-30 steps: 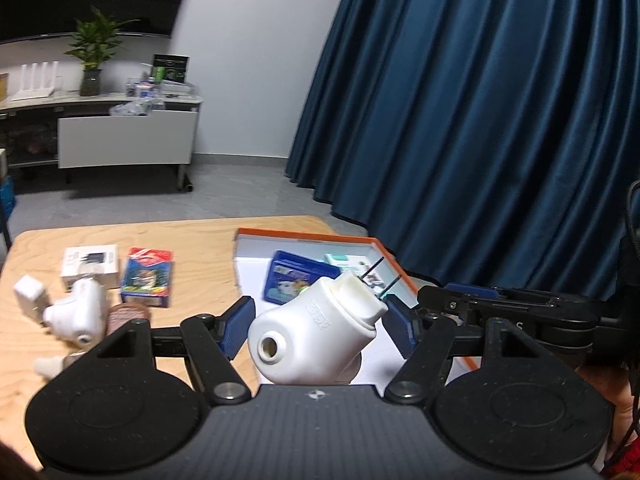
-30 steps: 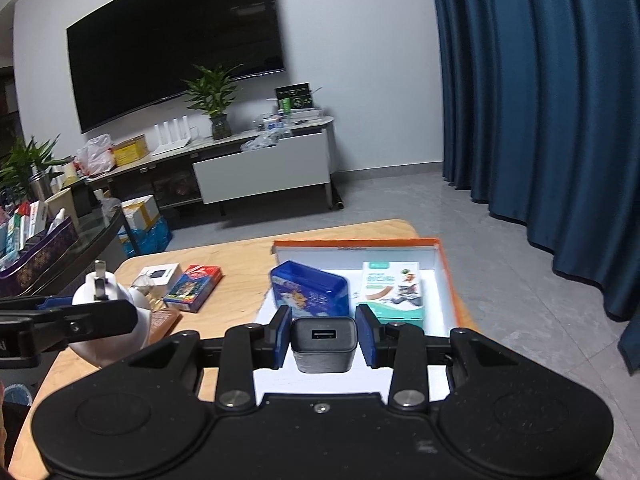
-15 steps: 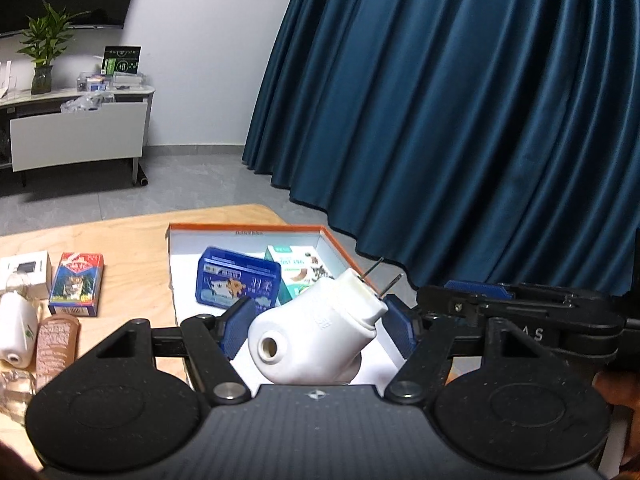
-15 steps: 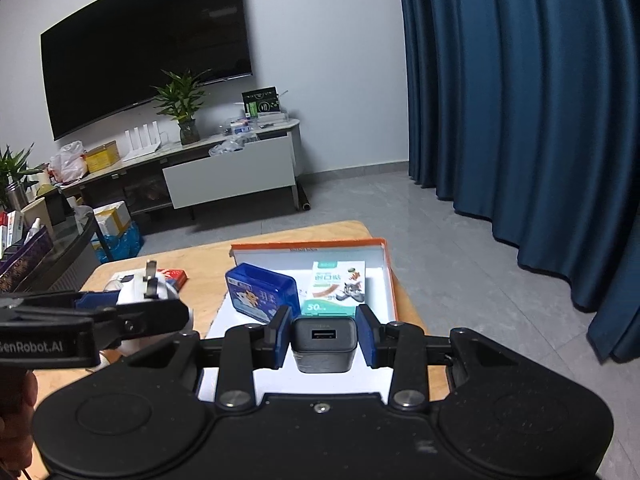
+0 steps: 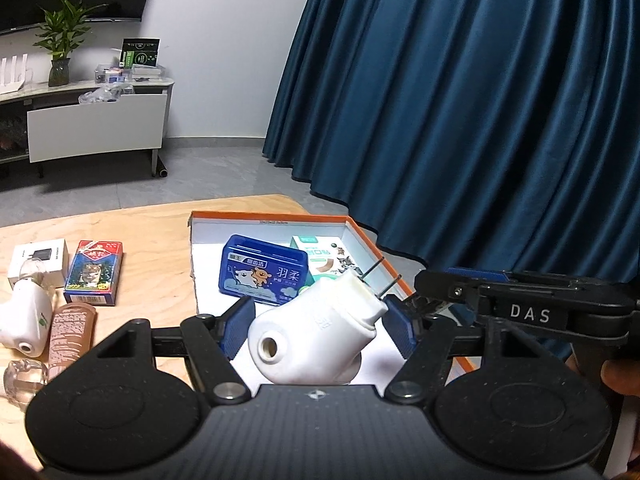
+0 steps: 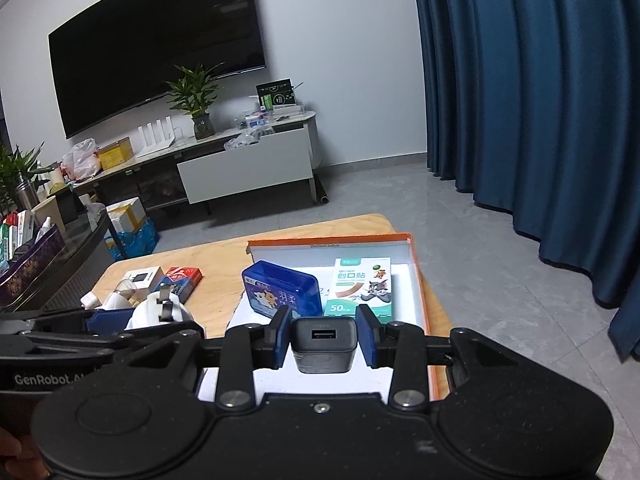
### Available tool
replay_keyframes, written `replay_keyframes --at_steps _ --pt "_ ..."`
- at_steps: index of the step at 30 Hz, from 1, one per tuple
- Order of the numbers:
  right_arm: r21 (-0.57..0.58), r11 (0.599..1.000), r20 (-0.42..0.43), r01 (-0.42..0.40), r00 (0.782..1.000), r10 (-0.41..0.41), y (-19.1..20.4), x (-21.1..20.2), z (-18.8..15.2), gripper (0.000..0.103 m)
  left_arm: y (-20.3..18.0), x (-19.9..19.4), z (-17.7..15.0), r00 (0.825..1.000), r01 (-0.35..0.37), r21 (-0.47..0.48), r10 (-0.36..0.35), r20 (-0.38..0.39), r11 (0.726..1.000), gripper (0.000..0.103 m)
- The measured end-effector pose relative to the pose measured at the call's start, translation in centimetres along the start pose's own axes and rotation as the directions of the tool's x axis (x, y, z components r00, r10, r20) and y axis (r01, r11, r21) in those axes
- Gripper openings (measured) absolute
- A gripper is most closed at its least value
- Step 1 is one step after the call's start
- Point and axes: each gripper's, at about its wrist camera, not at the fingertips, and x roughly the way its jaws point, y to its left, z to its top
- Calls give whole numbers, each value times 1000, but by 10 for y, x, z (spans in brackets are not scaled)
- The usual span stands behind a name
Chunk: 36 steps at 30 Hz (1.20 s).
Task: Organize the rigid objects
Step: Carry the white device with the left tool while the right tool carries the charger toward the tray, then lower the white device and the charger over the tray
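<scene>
Over the tray (image 5: 362, 232), the left gripper (image 5: 320, 318) clenched a white plug-in (image 5: 316, 344) and the right gripper (image 6: 323, 338) a charger (image 6: 323, 344), apparently ready to drop them beside the boxes already sorted there.

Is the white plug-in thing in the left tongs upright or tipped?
Tipped. The white plug-in device leans in the left tongs, prongs angled up to the right over the orange-rimmed tray.

The left gripper (image 5: 318, 322) sits low in the centre of its frame, its blue pads (image 5: 237, 326) pressed on a white plug-in device (image 5: 316, 340). The right gripper (image 6: 323, 340), also at lower centre, clamps a dark charger (image 6: 323, 344).
</scene>
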Motion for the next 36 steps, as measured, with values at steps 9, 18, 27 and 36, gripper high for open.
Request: replay_keyframes --at_steps 9,18,27,36 --pt "-2 1000 24 -5 1000 5 2 -3 6 43 -3 1 4 1000 -10 12 10 11 1000 71" --pt "-8 1000 35 -8 999 8 4 -4 10 43 -4 4 7 1000 -23 13 23 14 1000 71" --pt "-12 1000 46 -7 999 8 5 -6 14 43 -5 4 11 999 -43 10 43 22 999 71" --pt "-13 1000 49 -10 999 10 6 -6 16 43 -2 4 11 998 -65 4 65 28 998 71"
